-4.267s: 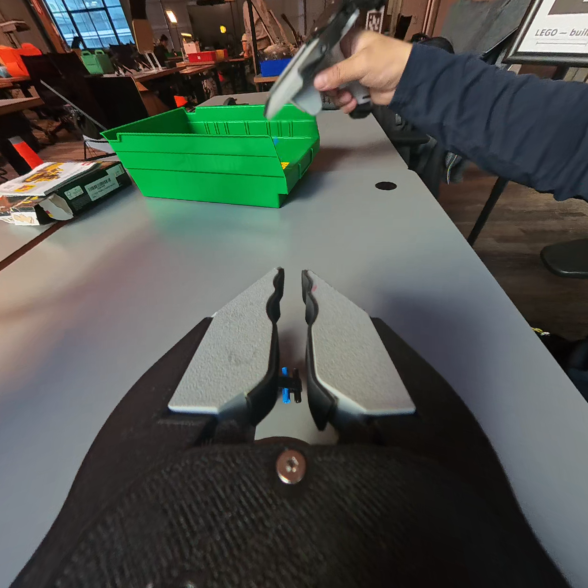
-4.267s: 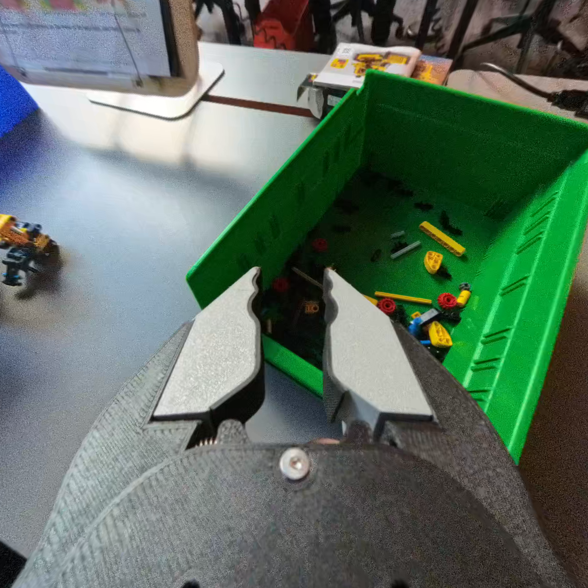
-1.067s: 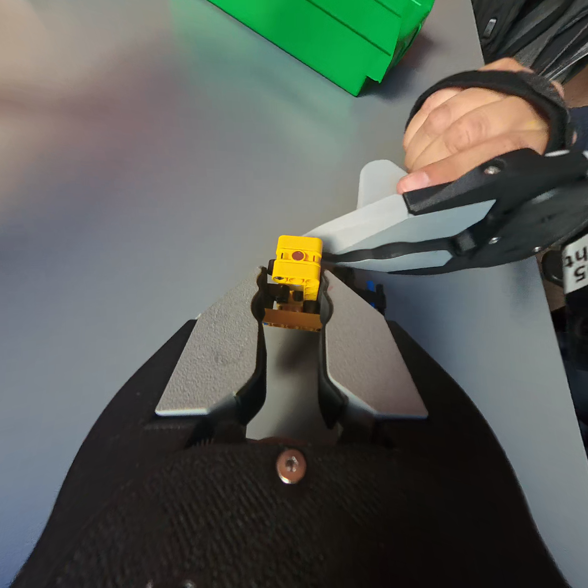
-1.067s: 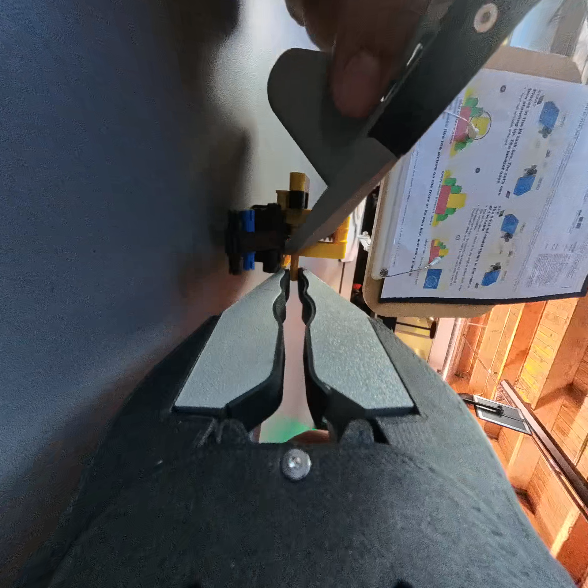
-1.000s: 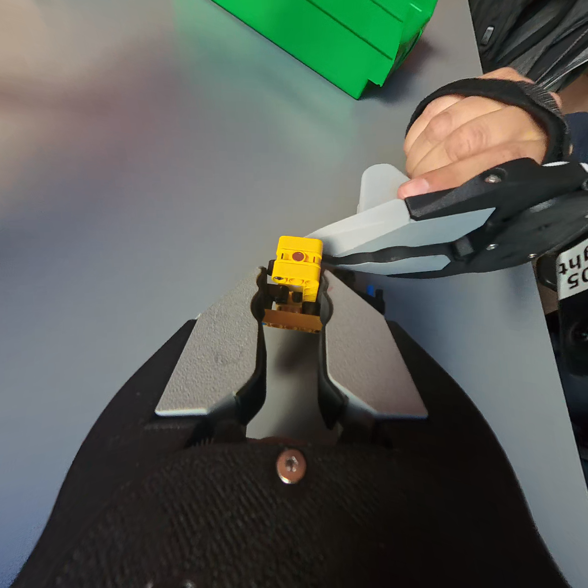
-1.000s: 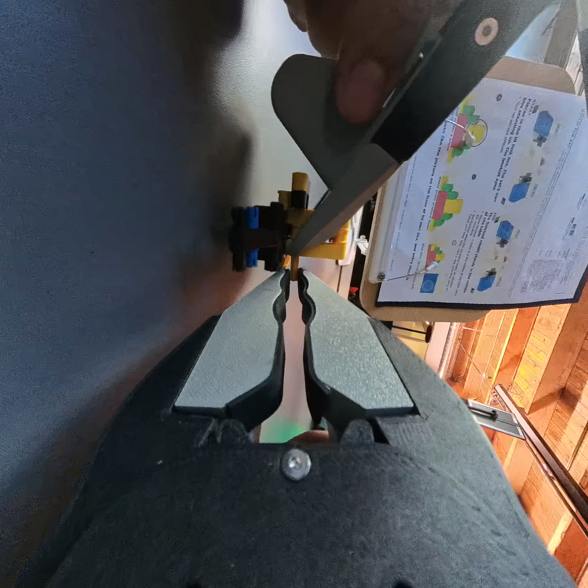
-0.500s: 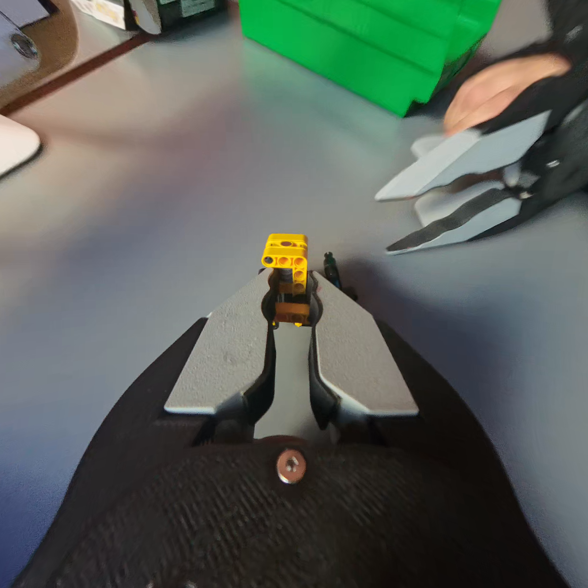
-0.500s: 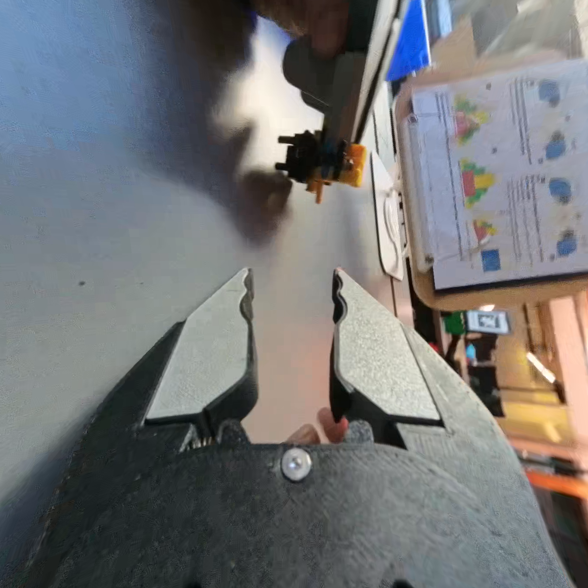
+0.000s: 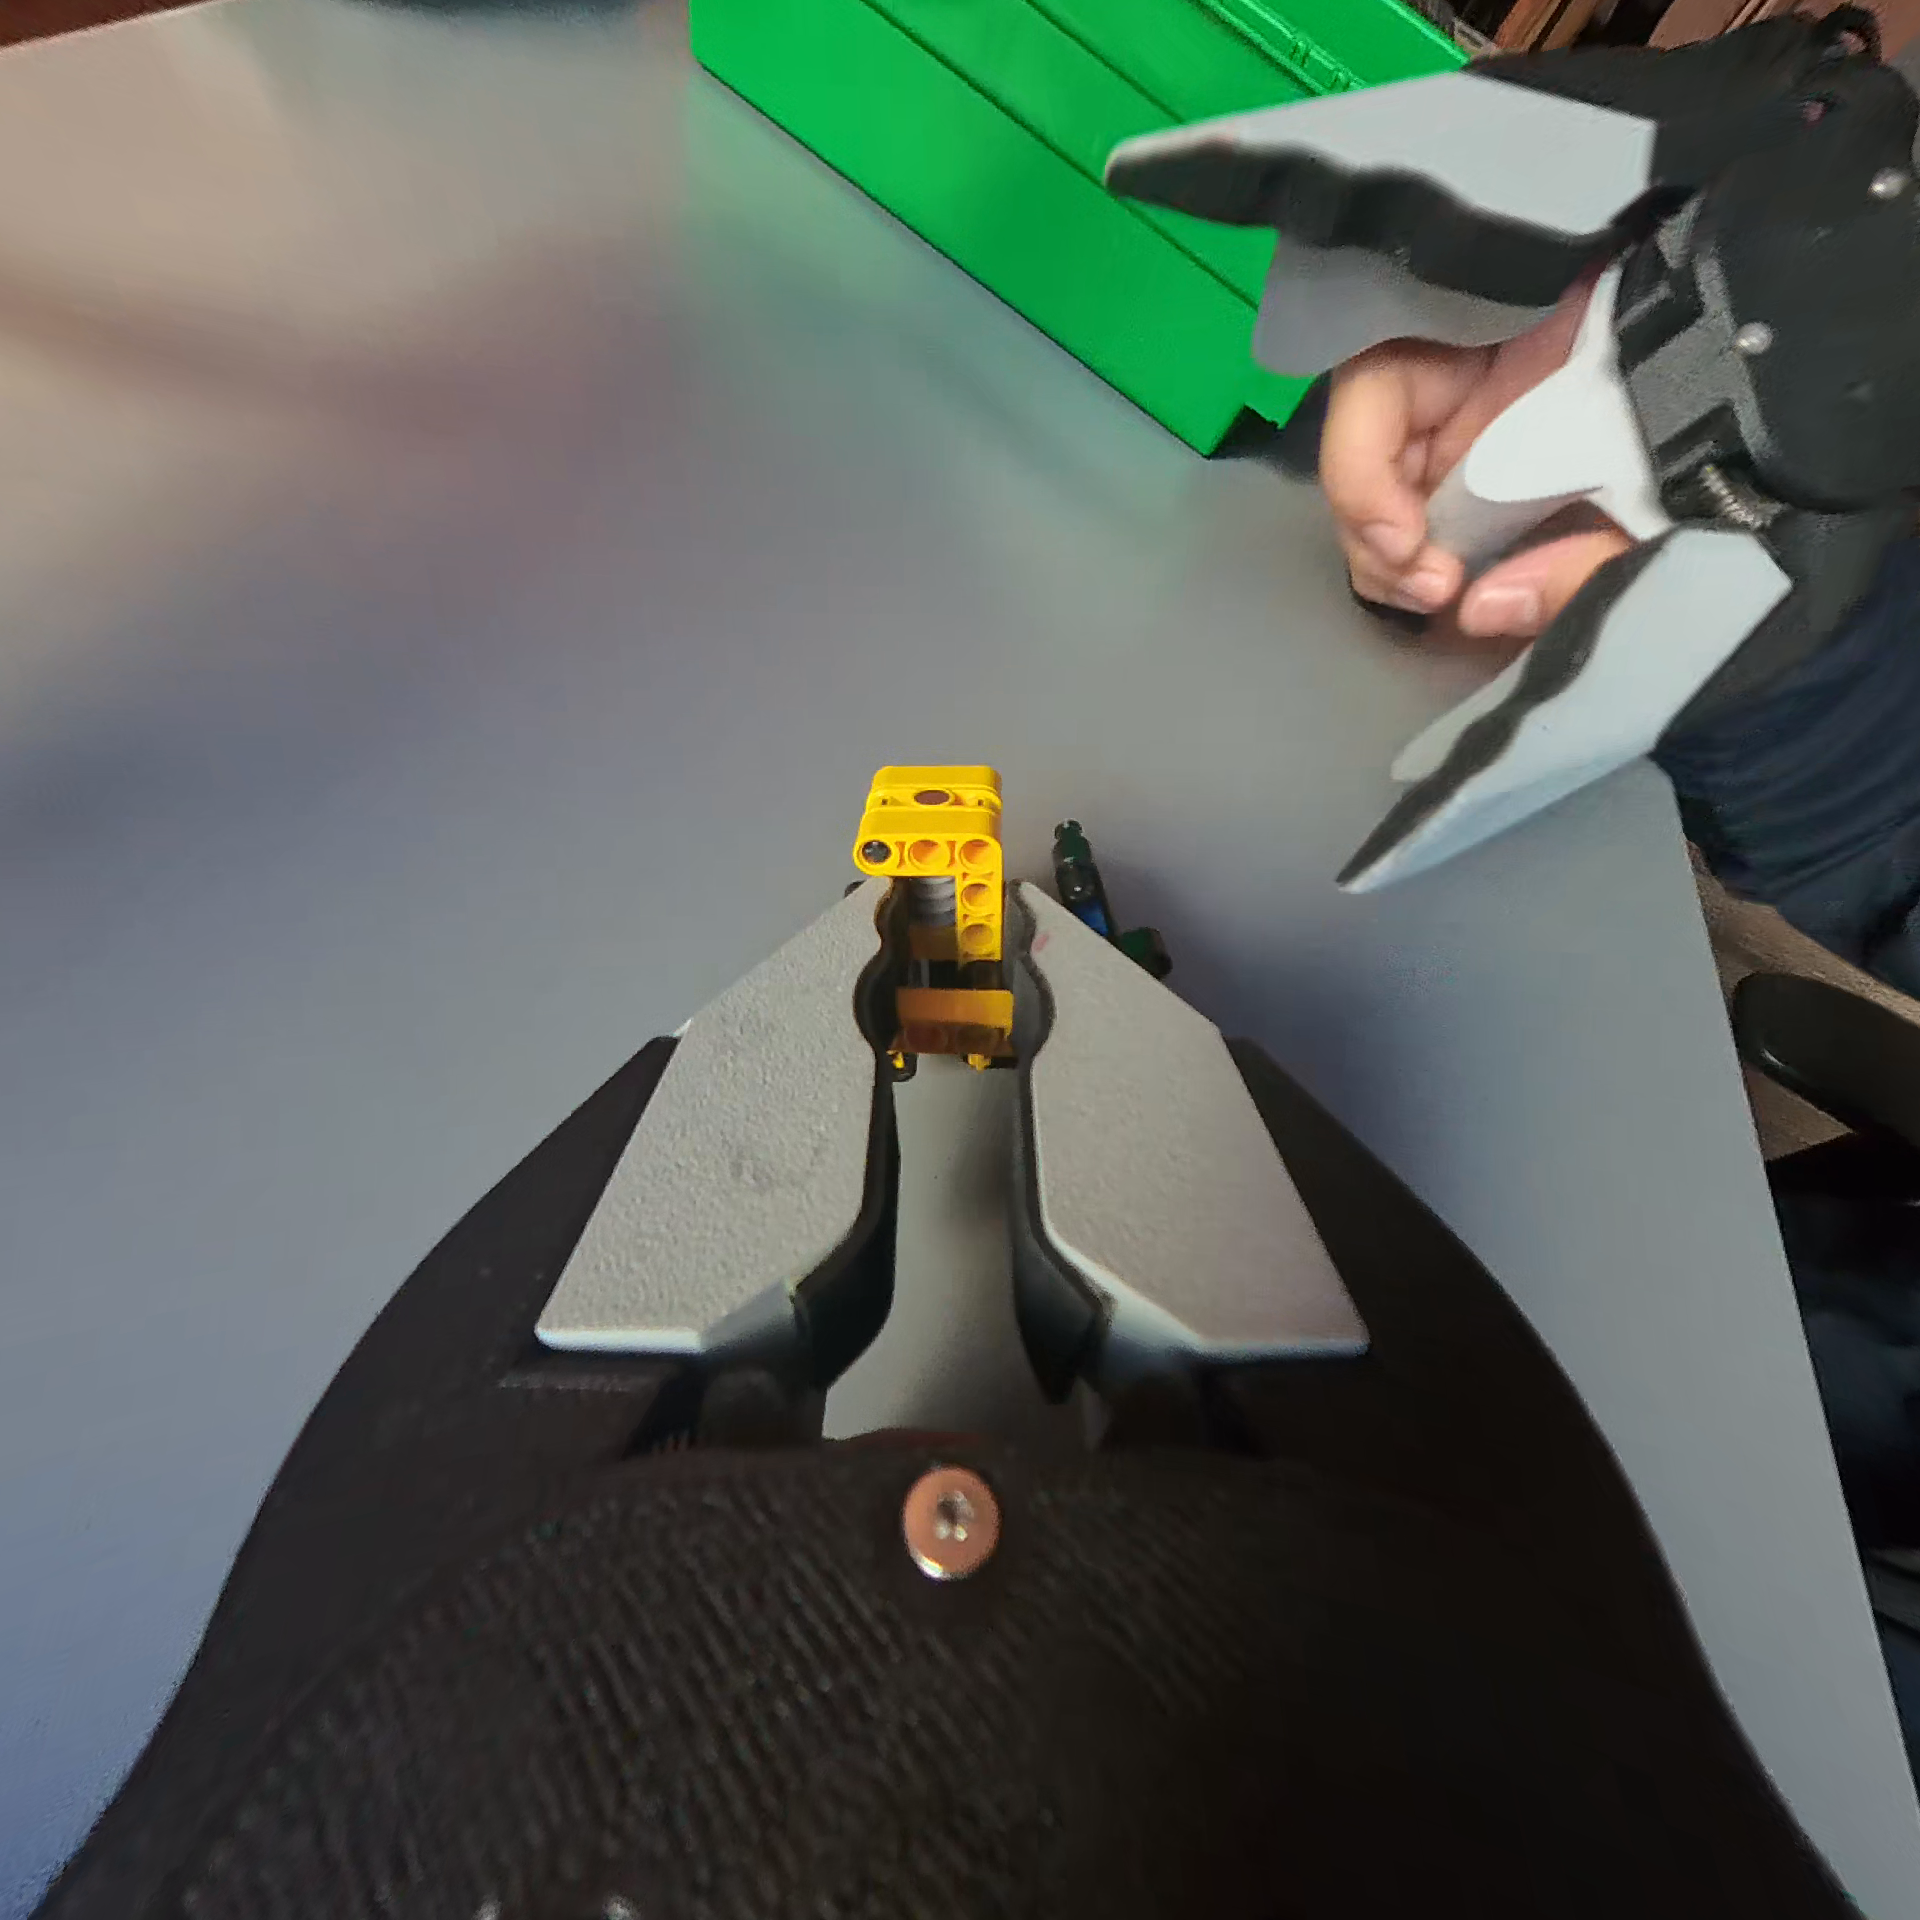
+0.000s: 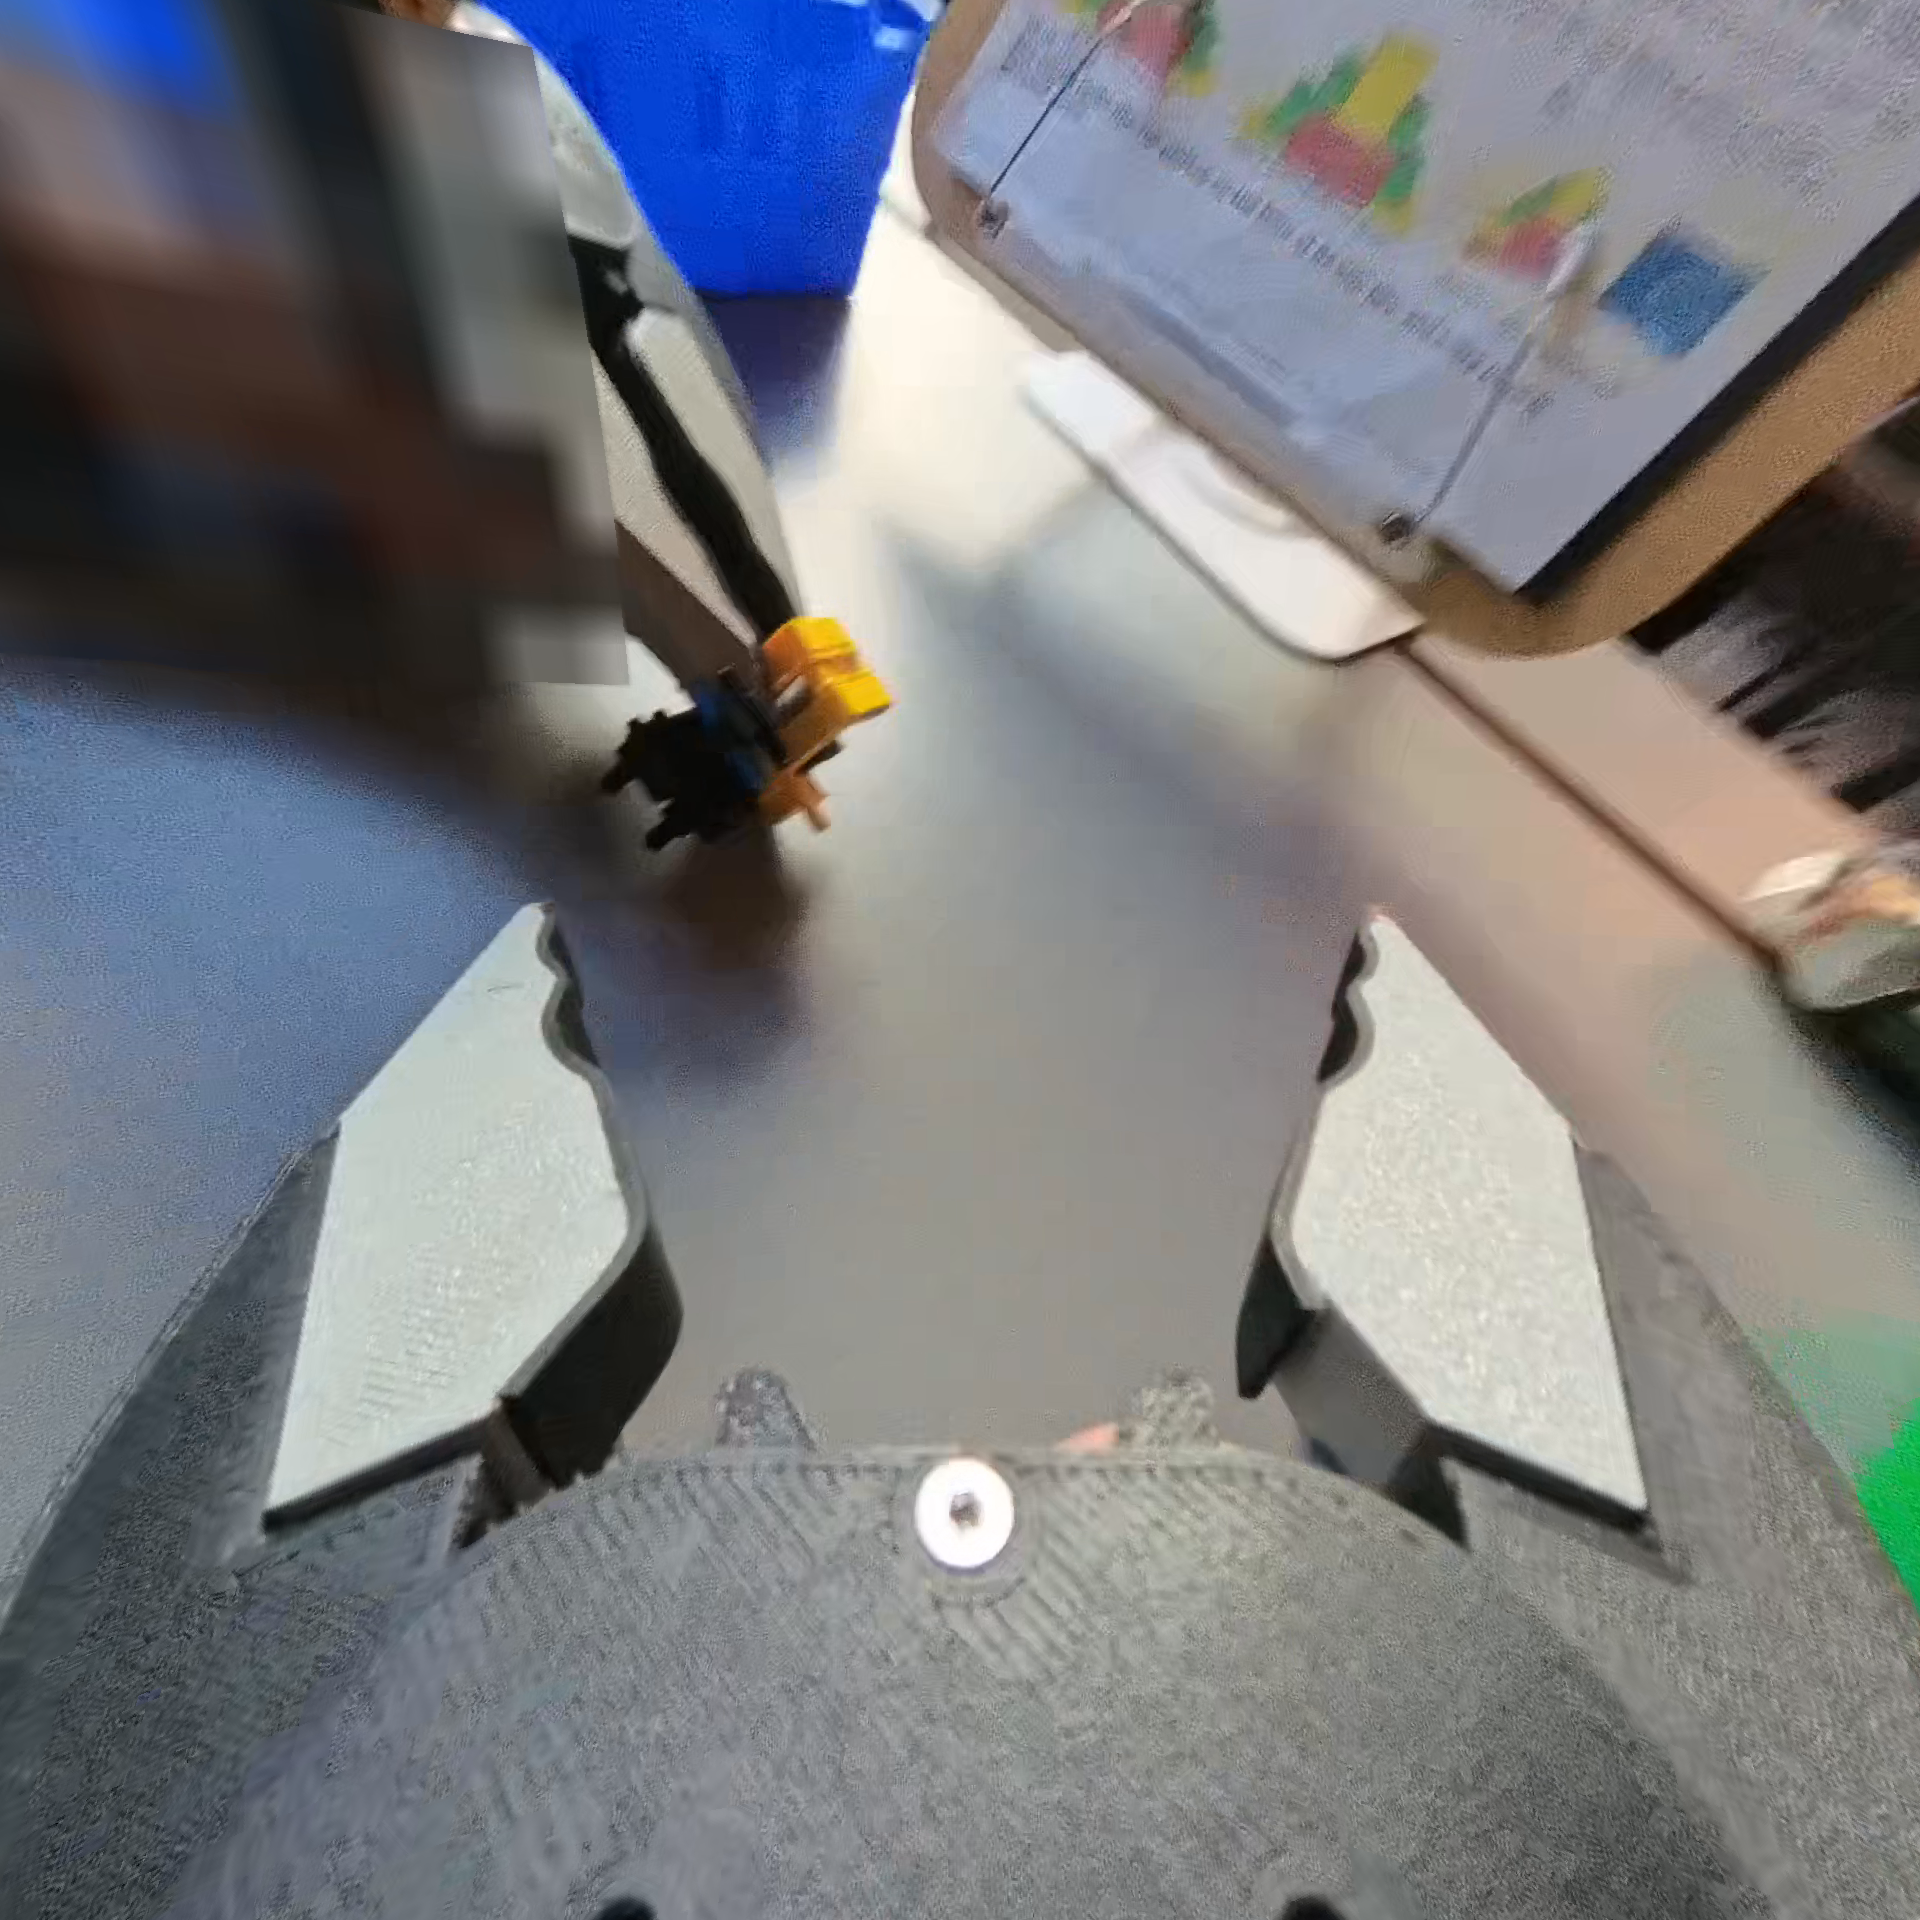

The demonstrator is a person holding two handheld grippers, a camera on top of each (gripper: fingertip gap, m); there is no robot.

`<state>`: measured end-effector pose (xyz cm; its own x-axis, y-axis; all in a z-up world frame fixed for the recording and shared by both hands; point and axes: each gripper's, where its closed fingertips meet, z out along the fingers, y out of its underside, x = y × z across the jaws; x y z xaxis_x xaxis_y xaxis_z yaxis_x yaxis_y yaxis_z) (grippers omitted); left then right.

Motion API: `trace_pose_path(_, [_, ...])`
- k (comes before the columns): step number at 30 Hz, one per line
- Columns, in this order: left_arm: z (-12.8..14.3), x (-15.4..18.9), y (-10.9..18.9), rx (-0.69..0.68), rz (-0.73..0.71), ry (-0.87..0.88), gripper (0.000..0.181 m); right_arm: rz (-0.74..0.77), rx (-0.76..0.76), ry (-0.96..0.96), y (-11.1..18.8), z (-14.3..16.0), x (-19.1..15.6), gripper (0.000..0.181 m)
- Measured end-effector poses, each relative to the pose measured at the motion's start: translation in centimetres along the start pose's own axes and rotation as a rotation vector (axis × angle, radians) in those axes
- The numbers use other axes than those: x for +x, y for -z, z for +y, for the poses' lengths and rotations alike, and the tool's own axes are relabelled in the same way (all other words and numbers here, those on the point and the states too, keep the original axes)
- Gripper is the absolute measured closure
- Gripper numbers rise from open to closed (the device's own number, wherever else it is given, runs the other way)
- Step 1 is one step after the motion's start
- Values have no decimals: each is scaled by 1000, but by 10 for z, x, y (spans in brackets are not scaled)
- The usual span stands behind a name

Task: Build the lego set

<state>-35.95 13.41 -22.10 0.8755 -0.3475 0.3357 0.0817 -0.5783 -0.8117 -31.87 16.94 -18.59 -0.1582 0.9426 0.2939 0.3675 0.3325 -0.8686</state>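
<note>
The left claw [image 9: 948,914] is gripping a small yellow, orange and black lego assembly [image 9: 940,894], its two grey textured fingers [image 9: 758,1132] pinching the lower part of the build while a yellow L-shaped beam with round holes is sticking up past the fingertips. The assembly is sitting low over the smooth grey counter [image 9: 416,623], with black and blue pins jutting out to its right side; from the right wrist view the same assembly [image 10: 769,717] is showing at the tip of the left claw, its black end close to the counter surface [image 10: 987,1091], though whether it is touching is not clear. The right claw [image 10: 956,987] is spread wide and holding nothing, its grey fingers [image 10: 457,1226] standing far apart. In the left wrist view the right claw [image 9: 1236,520] is hanging above the counter to the right of the assembly and apart from it, gripped by a person's bare hand [image 9: 1413,499]. A green plastic bin [image 9: 1039,177] is resting on the counter beyond it. A blurred instruction sheet in a brown frame [image 10: 1455,249] is standing at the far side, beside a blue container [image 10: 748,135].
</note>
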Motion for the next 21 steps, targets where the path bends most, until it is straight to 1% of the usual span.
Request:
trace_pose_path(2, [0,0,0,-1,-5,-11,168,-226,-90,-195,-1,11,-24,42])
trace_pose_path(3, [0,1,0,-2,-8,-19,168,-329,-93,-333,-1,8,-32,42])
trace_pose_path(5, [1,2,-1,-5,-10,-30,168,-450,-48,-659,-4,-7,-28,43])
trace_pose_path(7, [1,2,0,-5,-11,-31,168,-589,-39,-963,-6,-14,-20,44])
trace_pose_path(8, [1,3,0,-5,-9,-31,168,-656,-17,-1075,-4,-17,-16,47])
trace_pose_path(9, [1,3,0,-5,-8,-30,168,-672,24,-1143,-4,-19,-8,45])
trace_pose_path(10, [1,3,0,-5,-10,-31,168,-612,52,-1155,-7,-14,3,45])
trace_pose_path(12, [1,3,0,-5,-11,-34,168,-464,9,-1070,-14,3,12,44])
trace_pose_path(14, [1,3,0,-6,-10,-36,168,-436,-12,-1003,-15,7,9,45])
trace_pose_path(18, [1,3,0,-7,-6,-35,168,-372,27,-891,-16,3,13,45])
trace_pose_path(20, [1,4,-1,-7,-5,-36,168,-279,37,-830,-16,6,24,46])
trace_pose_path(21, [1,4,0,-7,-4,-36,168,-263,45,-799,-14,5,26,46])
